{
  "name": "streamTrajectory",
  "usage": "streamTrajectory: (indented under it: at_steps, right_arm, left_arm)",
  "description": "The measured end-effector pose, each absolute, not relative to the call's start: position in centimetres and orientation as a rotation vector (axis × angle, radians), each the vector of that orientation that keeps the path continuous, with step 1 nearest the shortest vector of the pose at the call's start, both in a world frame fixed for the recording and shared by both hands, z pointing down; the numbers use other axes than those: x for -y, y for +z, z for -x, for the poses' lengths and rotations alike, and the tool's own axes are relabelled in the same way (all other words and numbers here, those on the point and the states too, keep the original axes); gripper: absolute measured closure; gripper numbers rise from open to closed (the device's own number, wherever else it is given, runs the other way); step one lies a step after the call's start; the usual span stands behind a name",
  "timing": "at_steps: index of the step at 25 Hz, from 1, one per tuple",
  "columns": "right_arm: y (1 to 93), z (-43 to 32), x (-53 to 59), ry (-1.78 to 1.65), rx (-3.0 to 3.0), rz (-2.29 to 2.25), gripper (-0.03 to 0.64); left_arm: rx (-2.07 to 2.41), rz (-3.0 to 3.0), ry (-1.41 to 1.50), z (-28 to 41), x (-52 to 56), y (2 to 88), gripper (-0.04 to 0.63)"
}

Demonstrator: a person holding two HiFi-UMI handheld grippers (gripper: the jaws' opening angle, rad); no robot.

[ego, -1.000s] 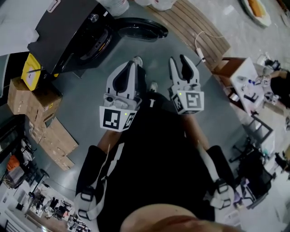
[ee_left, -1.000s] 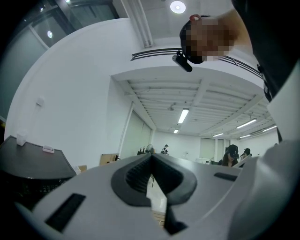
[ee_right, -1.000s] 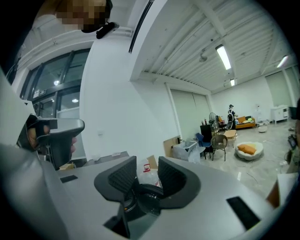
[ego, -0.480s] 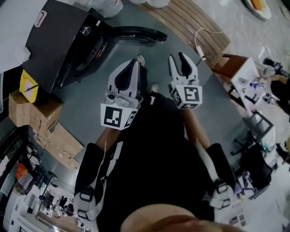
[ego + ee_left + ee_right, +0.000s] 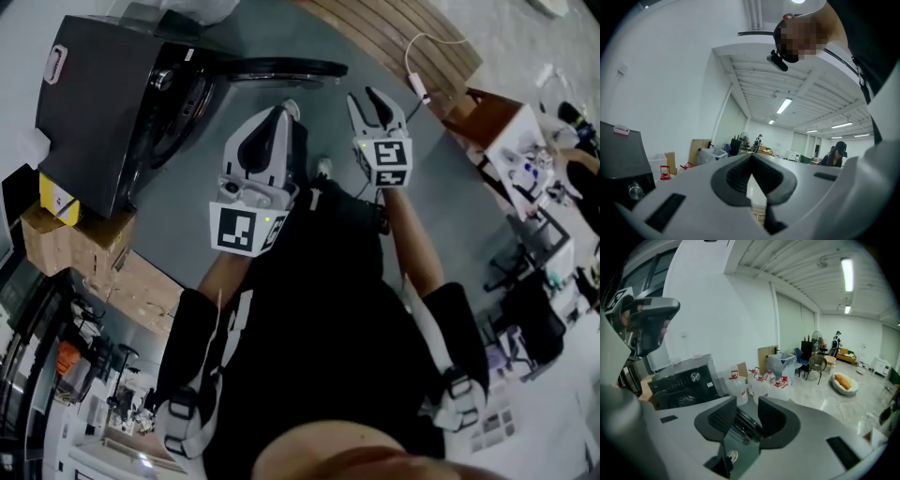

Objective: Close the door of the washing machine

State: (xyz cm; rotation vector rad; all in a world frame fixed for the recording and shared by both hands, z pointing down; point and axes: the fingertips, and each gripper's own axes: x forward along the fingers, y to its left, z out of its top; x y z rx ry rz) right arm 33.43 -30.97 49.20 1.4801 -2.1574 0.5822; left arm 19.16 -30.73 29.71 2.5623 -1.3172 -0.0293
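Observation:
The dark washing machine [image 5: 94,103] stands at the upper left of the head view, and its round black door [image 5: 281,67] is swung out wide over the grey floor. My right gripper [image 5: 366,101] is open and hovers just short of the door's free end. In the right gripper view [image 5: 747,404] the door's dark edge [image 5: 746,423] shows through the gap between the jaws, with the machine's front [image 5: 682,380] to the left. My left gripper [image 5: 278,114] is shut and empty, held lower beside the right one. The left gripper view [image 5: 751,158] looks up across the room, with a corner of the machine [image 5: 623,159] at its left.
Cardboard boxes [image 5: 66,234] are stacked left of the machine. A slatted wooden platform [image 5: 412,37] with a white cable [image 5: 417,80] lies beyond the door, and a desk [image 5: 511,136] is at right. Water jugs [image 5: 757,380] stand by the machine. A chair [image 5: 816,364] is farther off.
The right gripper has moved forward and up towards the door's free end. The machine sits lower and nearer in the head view. The left gripper has hardly moved.

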Motion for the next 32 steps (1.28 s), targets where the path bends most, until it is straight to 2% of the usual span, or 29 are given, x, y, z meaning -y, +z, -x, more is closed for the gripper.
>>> streamTrajectory:
  at_steps: [7, 18, 32]
  right_arm:
    - [58.4, -34.6, 33.6, 0.578, 2.05, -1.26, 0.503]
    - [71.6, -34.1, 35.2, 0.49, 1.953, -0.917, 0.502]
    - [78.4, -33.6, 36.9, 0.316, 1.858, -0.721, 0.509]
  left_arm:
    - [1.275, -2.555, -0.028, -20.1, 33.7, 31.9, 0.591]
    - [1.254, -2.529, 0.009, -20.3, 35.2, 35.2, 0.591]
    - [1.193, -2.553, 0.062, -20.2, 35.1, 37.1, 0.591]
